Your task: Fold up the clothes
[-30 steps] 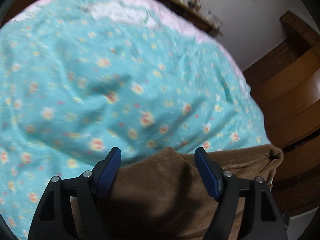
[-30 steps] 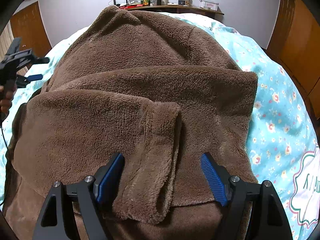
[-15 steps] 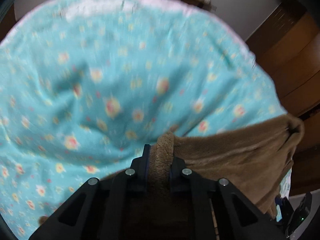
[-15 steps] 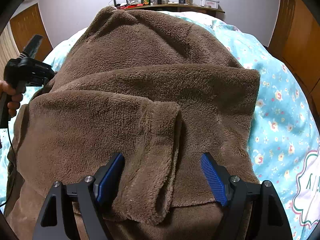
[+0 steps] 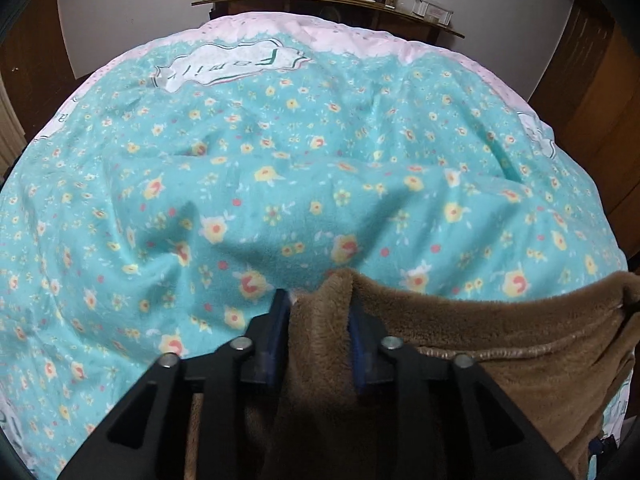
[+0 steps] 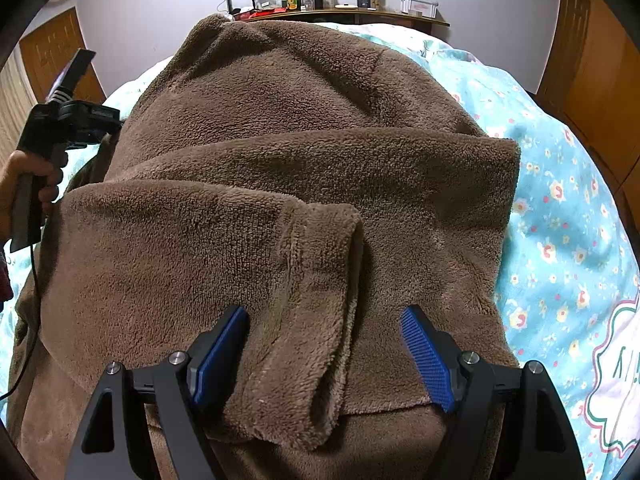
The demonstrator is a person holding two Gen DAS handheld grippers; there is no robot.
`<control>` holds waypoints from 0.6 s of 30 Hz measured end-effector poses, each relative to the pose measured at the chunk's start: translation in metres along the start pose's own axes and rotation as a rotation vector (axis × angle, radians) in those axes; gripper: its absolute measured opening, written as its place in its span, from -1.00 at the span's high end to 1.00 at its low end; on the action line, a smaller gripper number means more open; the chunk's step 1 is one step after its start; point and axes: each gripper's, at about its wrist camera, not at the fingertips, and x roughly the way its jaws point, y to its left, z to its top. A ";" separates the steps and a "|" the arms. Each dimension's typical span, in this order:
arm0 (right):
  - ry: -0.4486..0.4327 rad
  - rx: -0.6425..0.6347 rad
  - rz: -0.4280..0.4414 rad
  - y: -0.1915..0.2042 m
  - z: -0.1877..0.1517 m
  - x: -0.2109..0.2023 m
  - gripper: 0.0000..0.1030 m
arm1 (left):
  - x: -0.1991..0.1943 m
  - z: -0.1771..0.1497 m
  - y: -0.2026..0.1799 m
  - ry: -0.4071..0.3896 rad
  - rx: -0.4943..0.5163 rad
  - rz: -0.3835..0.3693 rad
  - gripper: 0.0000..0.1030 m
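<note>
Left black two-finger gripper with blue pads [image 5: 320, 316] angled steeply down at the near edge of the bed, jaws partly apart and opening, a thick fold of the brown plush fleece garment [image 5: 500, 344] bunched between the pads, fabric against both; cannot tell how firmly pressed, base of the pads sunk in shadow; seen from the right wrist, left gripper body [image 6: 76, 120] poised at the garment's far left edge, handle wrapped by a bare hand [image 6: 28, 184], fingertips hidden behind fleece; right black two-finger gripper with blue ribbed pads [image 6: 324, 344] tilted down over the garment [image 6: 304, 120], jaws wide, straddling a rolled cuff, gripping nothing; garment spread across the turquoise flowered quilt [image 5: 280, 168], lower part cut off by the frame; wooden shelf [image 5: 328, 0] beyond, its clutter too small to identify
</note>
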 end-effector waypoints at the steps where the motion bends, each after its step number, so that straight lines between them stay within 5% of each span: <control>1: 0.000 0.001 0.002 -0.001 0.000 -0.001 -0.58 | -0.004 0.002 0.001 -0.003 -0.002 -0.001 -0.06; 4: 0.000 0.007 0.008 -0.005 0.001 -0.002 -0.58 | -0.030 0.006 0.008 -0.077 -0.040 -0.042 -0.35; 7: -0.001 0.011 0.014 -0.008 0.001 -0.006 -0.58 | -0.055 0.007 0.007 -0.116 -0.102 -0.180 -0.37; 10: -0.002 0.014 0.018 -0.011 0.002 -0.002 -0.58 | -0.072 0.002 -0.021 -0.101 -0.062 -0.354 -0.37; 14: -0.004 0.018 0.022 -0.014 0.004 0.002 -0.58 | -0.075 -0.011 -0.093 -0.017 0.093 -0.478 -0.35; 18: -0.007 0.023 0.028 -0.018 0.004 0.000 -0.58 | -0.066 -0.019 -0.154 0.020 0.200 -0.470 -0.11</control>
